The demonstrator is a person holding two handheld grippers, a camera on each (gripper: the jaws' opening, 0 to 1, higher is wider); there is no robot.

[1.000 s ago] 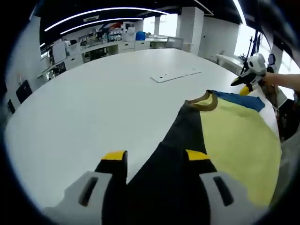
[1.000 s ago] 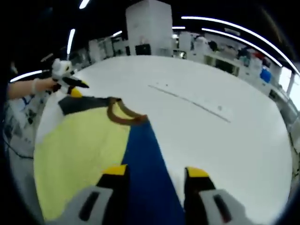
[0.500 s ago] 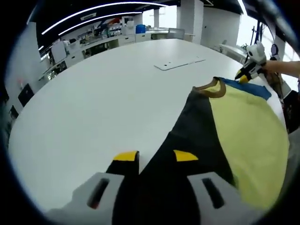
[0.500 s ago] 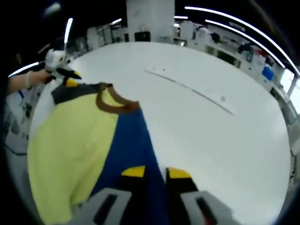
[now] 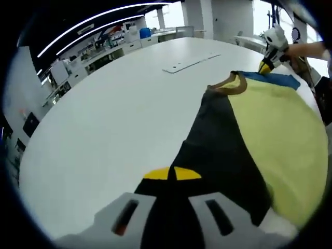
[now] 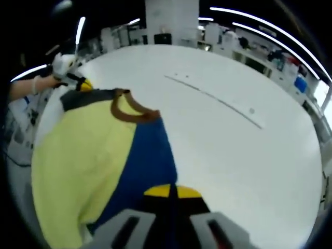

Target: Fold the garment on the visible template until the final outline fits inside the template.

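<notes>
The shirt [image 5: 259, 129] is pinched tight by both closed grippers [image 5: 172, 174] [image 6: 171, 191], one sleeve each, so it probably must be lifted and folded over next.

My work surface was a big white table [image 5: 104, 114] with a rounded edge. On it lay a garment [image 5: 270, 140], spread flat near me, with a yellow middle part, one black side and one blue side [image 6: 145, 166], and a brown collar [image 6: 129, 109] at its far end. Farther away on the table, well apart from the garment, lay a thin flat white sheet [image 5: 192, 61] with small dark holes; in the right gripper view it [image 6: 218, 101] looked like a long narrow strip.
</notes>
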